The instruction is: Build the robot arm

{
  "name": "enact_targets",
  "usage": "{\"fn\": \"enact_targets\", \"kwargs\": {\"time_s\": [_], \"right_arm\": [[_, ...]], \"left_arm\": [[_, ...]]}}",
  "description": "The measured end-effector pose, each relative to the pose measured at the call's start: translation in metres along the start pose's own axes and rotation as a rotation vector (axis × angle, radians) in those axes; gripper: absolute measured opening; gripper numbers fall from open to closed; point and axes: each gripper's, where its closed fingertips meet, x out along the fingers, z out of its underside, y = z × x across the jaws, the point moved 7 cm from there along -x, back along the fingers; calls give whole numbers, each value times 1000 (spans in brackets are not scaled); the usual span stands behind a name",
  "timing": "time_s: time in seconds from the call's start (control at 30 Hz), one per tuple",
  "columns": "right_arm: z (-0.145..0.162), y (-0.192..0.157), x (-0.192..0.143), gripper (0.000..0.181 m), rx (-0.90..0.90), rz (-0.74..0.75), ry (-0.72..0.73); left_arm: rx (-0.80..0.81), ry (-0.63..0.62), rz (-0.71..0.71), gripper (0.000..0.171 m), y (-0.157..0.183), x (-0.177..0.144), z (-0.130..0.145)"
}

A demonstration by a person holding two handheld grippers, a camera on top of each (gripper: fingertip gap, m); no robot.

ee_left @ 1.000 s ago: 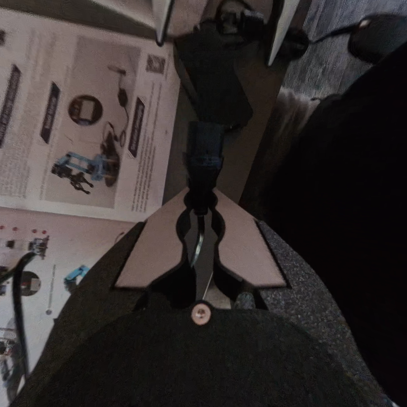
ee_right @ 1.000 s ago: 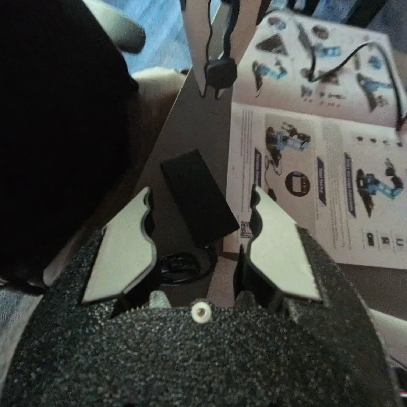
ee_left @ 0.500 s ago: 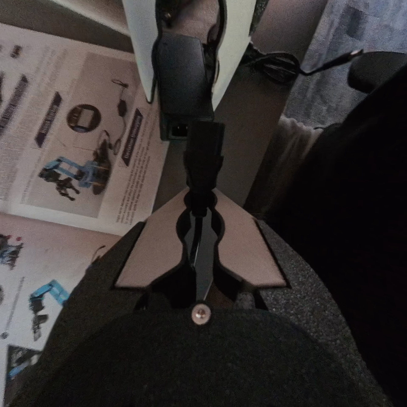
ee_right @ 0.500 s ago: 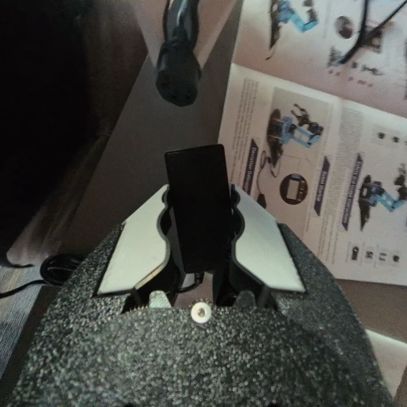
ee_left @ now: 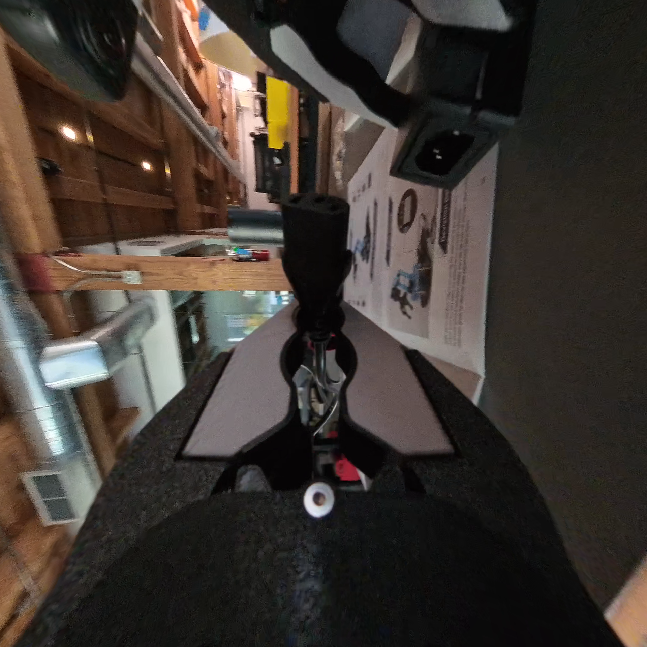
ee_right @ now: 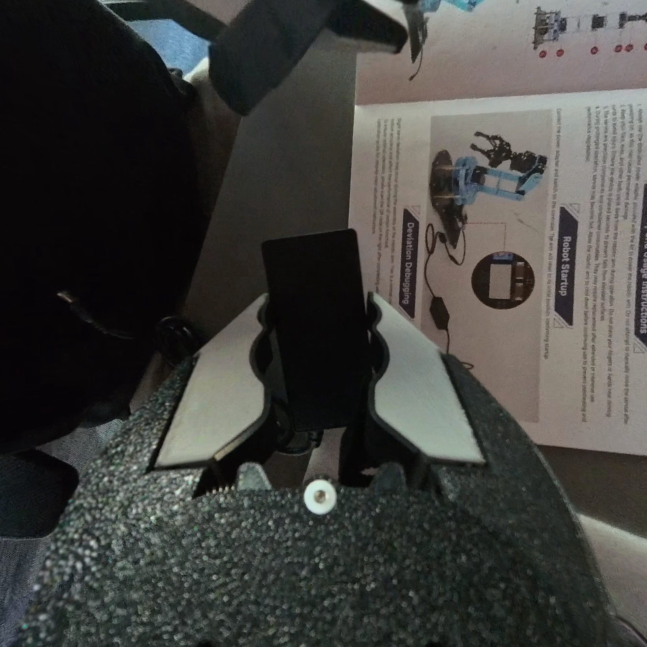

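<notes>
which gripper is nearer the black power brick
Right. The right gripper is shut on the black power brick; the left gripper, holding the cord plug, sits apart from it.

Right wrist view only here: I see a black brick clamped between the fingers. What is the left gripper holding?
Observer: The left gripper is shut on the neck of a black plug, which points forward past its fingertips.
Reviewer: Is the plug seated in the brick?
Observer: No. The left wrist view shows the inlet socket at the end of the brick, empty and apart from the plug.
Reviewer: Are they lined up?
Observer: Not squarely. There, the socket sits above and to the right of the plug's tip.
</notes>
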Motion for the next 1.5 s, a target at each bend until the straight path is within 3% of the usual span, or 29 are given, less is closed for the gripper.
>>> {"fn": "enact_targets", "kwargs": {"time_s": [0.07,0.17,0.33,0.43,0.57,0.7,0.77,0.87,1.0,1.07,1.13,1.2,1.27,1.33,1.4,1.5], "right_arm": [[-3,4,-5,52,35,-59,74],[-3,15,-10,52,158,-112,145],[5,19,-2,49,113,26,66],[6,17,-11,64,152,18,128],[22,3,-77,61,164,208,203],[83,-22,-147,49,259,497,198],[128,-47,-159,46,368,515,133],[190,-82,-153,46,534,488,106],[228,-101,-141,51,661,557,181],[229,-102,-138,46,742,624,268],[229,-106,-129,54,901,656,305],[223,-112,-122,35,977,766,375],[212,-113,-113,35,1061,845,504],[217,-111,-102,36,1132,938,457],[219,-109,-100,23,1139,1033,458],[216,-111,-99,13,1110,1113,418]], "left_arm": [[114,-25,-105,10,-1,5,1],[211,-44,-140,10,5,13,0],[229,-58,-126,10,10,26,4],[124,-78,77,9,19,28,11],[-178,-41,407,10,13,29,13],[-381,-31,613,9,-4,39,20],[-419,-22,695,10,-9,44,21],[-432,-9,828,23,-12,49,19],[-424,0,948,29,-16,57,14],[-450,-13,992,36,-18,60,13],[-509,-33,1010,39,-22,63,11],[-595,-48,1034,39,-25,64,10],[-686,-72,1047,38,-25,66,11],[-803,-83,1108,39,-24,67,11],[-918,-81,1180,41,-24,67,10],[-940,4,1156,42,-32,65,2]]}}
